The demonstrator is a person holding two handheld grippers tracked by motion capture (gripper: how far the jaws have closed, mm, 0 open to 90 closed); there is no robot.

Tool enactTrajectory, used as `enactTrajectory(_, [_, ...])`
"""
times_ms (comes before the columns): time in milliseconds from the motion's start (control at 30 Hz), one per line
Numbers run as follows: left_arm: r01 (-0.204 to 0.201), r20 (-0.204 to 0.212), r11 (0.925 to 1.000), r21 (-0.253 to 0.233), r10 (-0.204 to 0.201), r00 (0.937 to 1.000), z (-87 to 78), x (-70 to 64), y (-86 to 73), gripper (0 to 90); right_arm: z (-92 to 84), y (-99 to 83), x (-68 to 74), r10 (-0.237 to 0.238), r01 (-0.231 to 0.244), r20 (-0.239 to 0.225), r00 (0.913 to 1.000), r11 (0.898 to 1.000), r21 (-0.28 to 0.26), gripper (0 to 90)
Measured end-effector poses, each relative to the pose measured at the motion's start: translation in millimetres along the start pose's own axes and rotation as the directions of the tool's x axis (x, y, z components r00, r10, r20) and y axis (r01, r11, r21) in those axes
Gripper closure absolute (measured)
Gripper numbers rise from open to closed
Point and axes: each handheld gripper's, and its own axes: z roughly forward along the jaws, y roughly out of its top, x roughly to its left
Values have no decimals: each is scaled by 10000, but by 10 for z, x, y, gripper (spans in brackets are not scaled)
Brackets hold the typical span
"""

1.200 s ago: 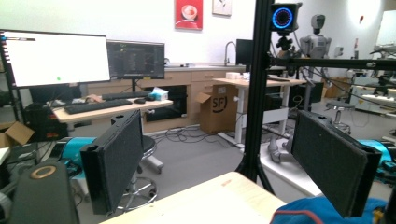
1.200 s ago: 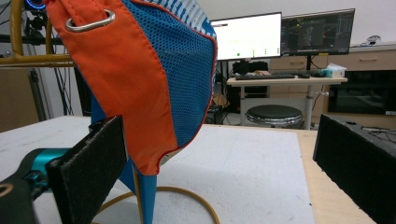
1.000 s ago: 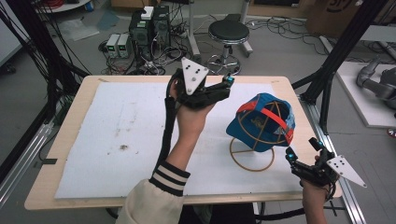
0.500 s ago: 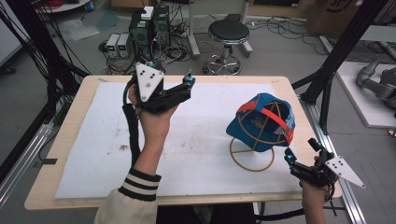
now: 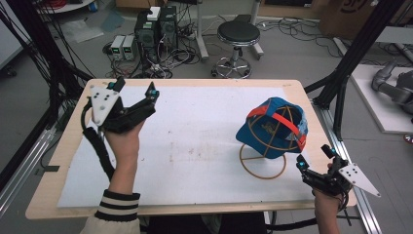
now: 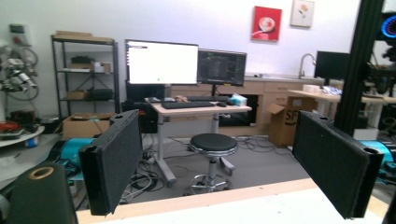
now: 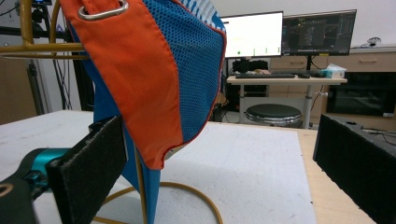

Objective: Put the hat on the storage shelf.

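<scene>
A blue mesh cap [image 5: 272,124] with an orange strap hangs on a gold wire stand [image 5: 263,168] at the right side of the table. In the right gripper view the cap [image 7: 154,70] hangs close in front, over the stand's wire [image 7: 37,47]. My right gripper [image 5: 314,157] is held at the table's near right corner and points at the stand's base; its jaws are open and empty [image 7: 219,172]. My left gripper [image 5: 136,87] is raised over the far left of the table, well away from the cap. It is open and empty and faces the room beyond [image 6: 224,172].
A white sheet [image 5: 195,141] covers most of the wooden table [image 5: 58,161]. Behind the far edge stand a black stool [image 5: 237,34] and electronics boxes with cables [image 5: 146,29]. Black frame posts [image 5: 341,83] rise by the table's right side.
The left hand has swung from beside the cap across the far side to the left end of the table, its jaws staying open. The right gripper and the cap have kept still.
</scene>
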Motion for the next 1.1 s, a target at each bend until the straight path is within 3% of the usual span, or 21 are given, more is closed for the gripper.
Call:
enactTrajectory(300, [-50, -704, 9999, -103, 43, 9975, -318, 442, -177, 166, -14, -6, 11, -93, 93, 103, 9999, 10000, -23, 27])
enactTrajectory(433, [-51, -1193, 9997, -252, 20, 9929, -545, 730, -243, 164, -22, -7, 4, -60, 60, 126, 9999, 10000, -23, 27])
enactTrajectory(700, [-91, -1775, 9993, -370, 24, 9841, -841, 1037, -409, 157, -20, -13, 24, -63, 63, 80, 9999, 10000, 4, 26])
enactTrajectory(833, [-50, -1900, 9980, -627, -70, 9818, -961, 1143, -468, 157, -29, -16, 66, -92, 92, -48, 9999, 10000, 2, 27])
enactTrajectory(967, [-361, -1951, 9979, -539, 250, 9805, -1030, 1165, -601, 157, -36, -13, 74, -94, 94, -94, 9999, 10000, -33, 26])
enactTrajectory(1100, [-252, -1983, 9983, -530, 142, 9800, -1046, 1167, -692, 157, -52, -9, 83, -86, 86, -113, 9999, 10000, -9, 27])
